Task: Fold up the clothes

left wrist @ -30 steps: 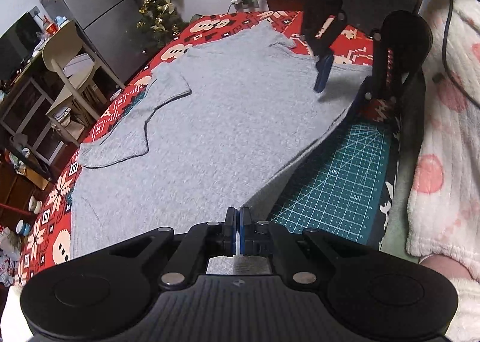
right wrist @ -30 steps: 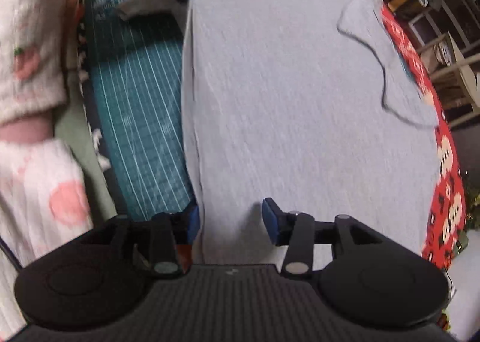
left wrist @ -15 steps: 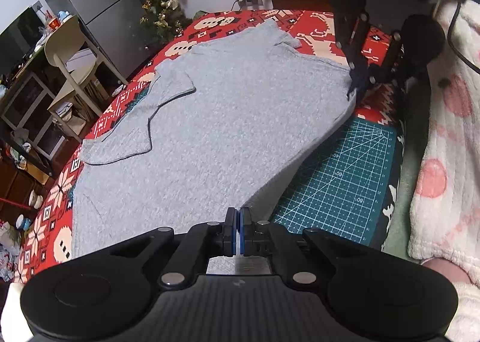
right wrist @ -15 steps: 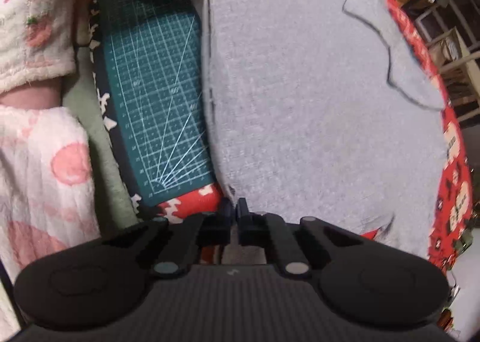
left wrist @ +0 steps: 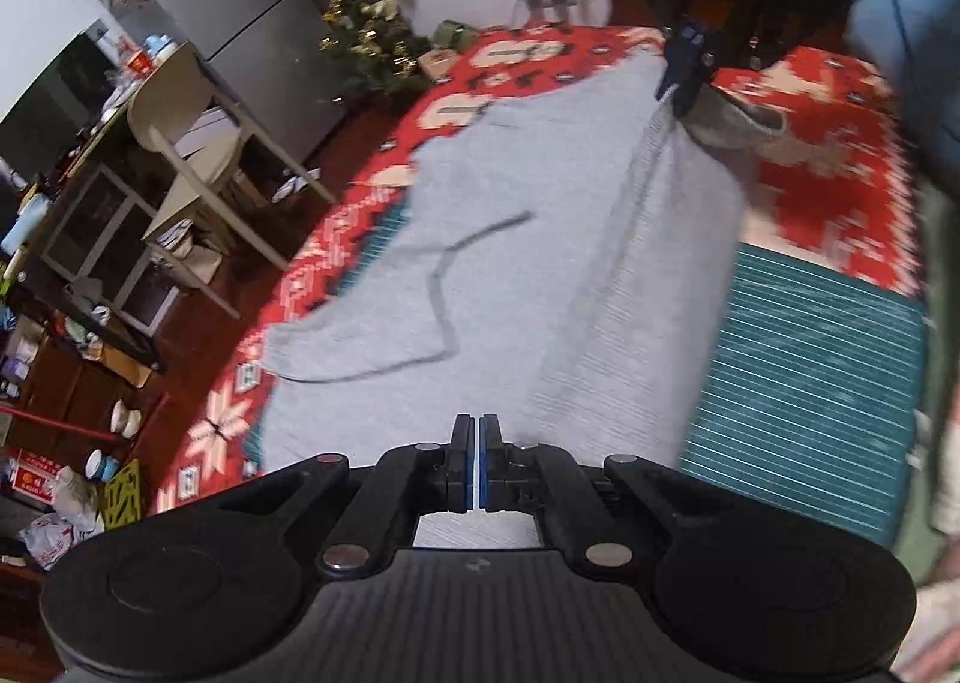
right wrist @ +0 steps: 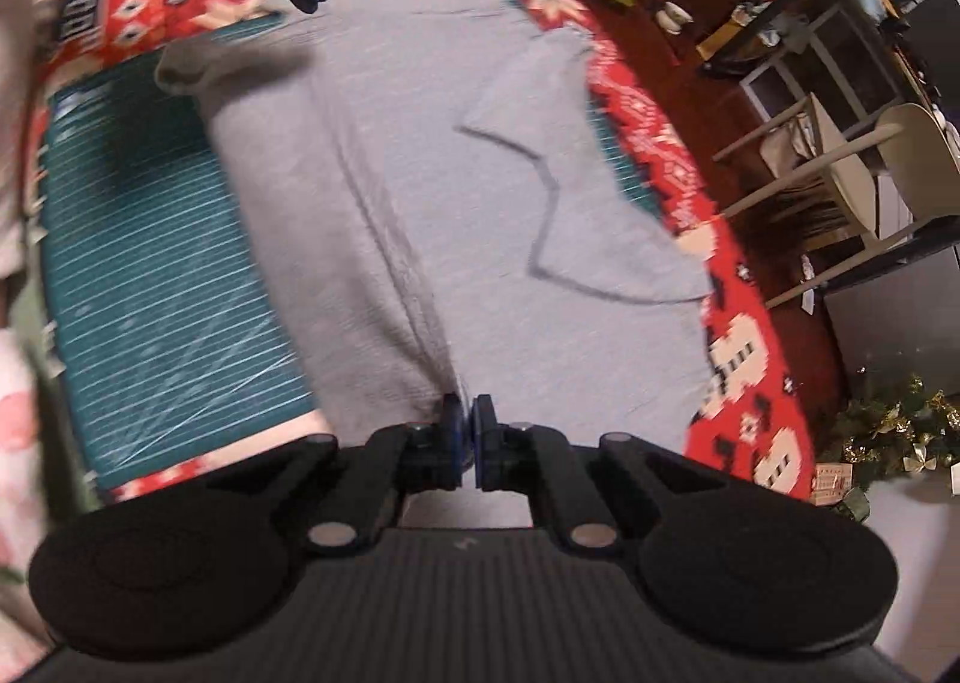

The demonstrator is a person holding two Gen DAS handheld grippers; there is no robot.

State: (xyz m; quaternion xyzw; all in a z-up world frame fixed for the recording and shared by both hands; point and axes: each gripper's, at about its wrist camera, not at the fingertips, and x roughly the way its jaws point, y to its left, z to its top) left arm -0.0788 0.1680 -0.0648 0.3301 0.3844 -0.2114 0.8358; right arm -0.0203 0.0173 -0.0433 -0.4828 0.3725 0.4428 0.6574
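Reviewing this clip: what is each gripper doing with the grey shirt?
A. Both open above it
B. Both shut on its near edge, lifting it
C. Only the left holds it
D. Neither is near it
B: the left gripper and right gripper are each closed on the grey shirt, its near edge raised off the green cutting mat.

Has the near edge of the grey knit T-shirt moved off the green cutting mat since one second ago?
Yes. The T-shirt's edge, lifted by both grippers, has moved inward, uncovering more of the green mat.
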